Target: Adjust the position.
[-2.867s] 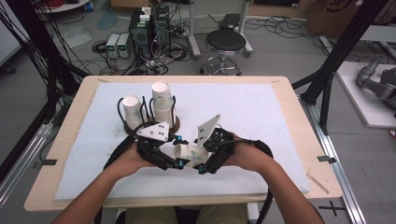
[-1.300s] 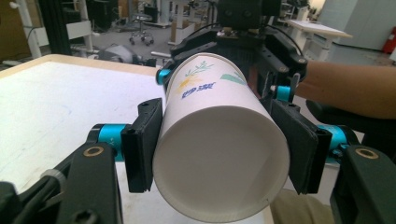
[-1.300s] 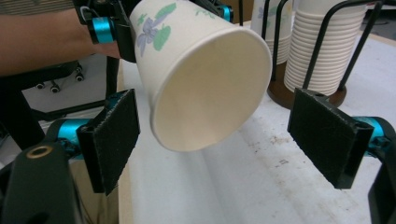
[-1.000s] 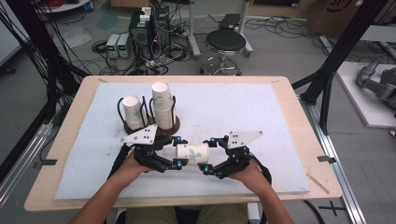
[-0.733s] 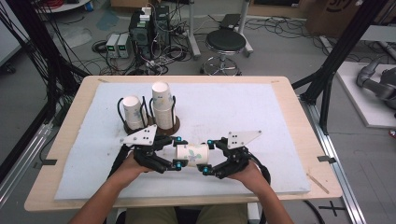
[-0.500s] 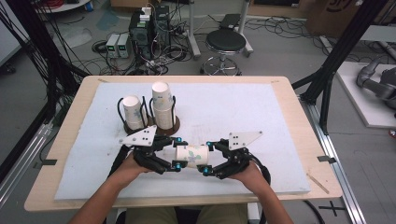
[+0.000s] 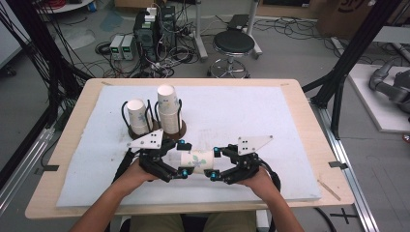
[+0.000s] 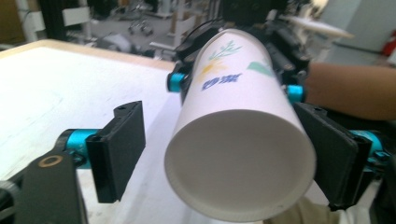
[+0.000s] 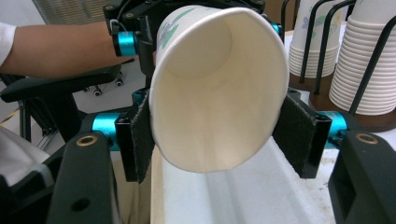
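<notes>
- The desk (image 7: 309,145) has a light wooden top, and its rim shows on all four sides.
- A white mat (image 7: 251,121) covers almost the whole top and leaves a narrow wooden border along each edge.
- A round brown holder base (image 7: 180,130) stands on the mat, near the far left corner of the desk.
- Two stacks of paper cups (image 7: 167,104) stand upright in the black wire loops of this base; the right stack is taller.
</notes>
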The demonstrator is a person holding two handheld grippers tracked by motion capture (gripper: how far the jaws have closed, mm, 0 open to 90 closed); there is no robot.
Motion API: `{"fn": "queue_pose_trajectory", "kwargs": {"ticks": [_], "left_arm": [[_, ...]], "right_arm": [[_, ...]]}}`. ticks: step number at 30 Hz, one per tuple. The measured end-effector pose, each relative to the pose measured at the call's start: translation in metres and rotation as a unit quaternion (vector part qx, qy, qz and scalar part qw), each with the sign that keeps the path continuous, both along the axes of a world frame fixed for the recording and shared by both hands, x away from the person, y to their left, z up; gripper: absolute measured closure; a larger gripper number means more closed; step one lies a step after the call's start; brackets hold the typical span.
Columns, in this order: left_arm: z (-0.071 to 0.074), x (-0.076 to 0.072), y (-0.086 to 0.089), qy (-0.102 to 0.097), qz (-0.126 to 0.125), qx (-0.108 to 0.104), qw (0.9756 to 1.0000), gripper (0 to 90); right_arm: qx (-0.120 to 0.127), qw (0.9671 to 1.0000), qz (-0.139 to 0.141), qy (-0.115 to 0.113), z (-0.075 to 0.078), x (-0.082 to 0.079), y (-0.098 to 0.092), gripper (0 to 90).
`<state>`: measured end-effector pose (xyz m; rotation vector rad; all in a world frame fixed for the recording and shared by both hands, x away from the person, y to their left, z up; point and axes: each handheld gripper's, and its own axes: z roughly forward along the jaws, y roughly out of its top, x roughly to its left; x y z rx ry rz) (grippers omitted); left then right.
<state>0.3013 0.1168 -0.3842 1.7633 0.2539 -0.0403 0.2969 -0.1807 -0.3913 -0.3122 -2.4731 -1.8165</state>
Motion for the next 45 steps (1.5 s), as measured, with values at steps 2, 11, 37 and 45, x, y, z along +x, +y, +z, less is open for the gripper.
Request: {"fn": "queue_pose_trajectory", "kwargs": {"ticks": [2,11,37,45], "left_arm": [[0.001,0.0,0.001,0.0,0.008,0.012,0.9999,16.7],[0.014,-0.002,0.006,-0.021,0.009,0.054,0.9983,16.7],[0.023,-0.002,-0.004,-0.041,-0.013,0.159,0.9863,18.3],[0.018,-0.001,-0.009,-0.034,-0.025,0.185,0.9818,20.7]], "right_arm": [[-0.008,0.9999,-0.004,-0.006,0.001,0.001,0.0,36.3],[-0.06,0.9979,-0.016,-0.017,0.016,0.005,-0.003,36.5],[-0.299,0.9503,0.053,-0.069,0.072,0.015,0.05,36.4],[-0.342,0.9342,0.069,-0.077,0.076,0.017,0.062,36.4]]}}
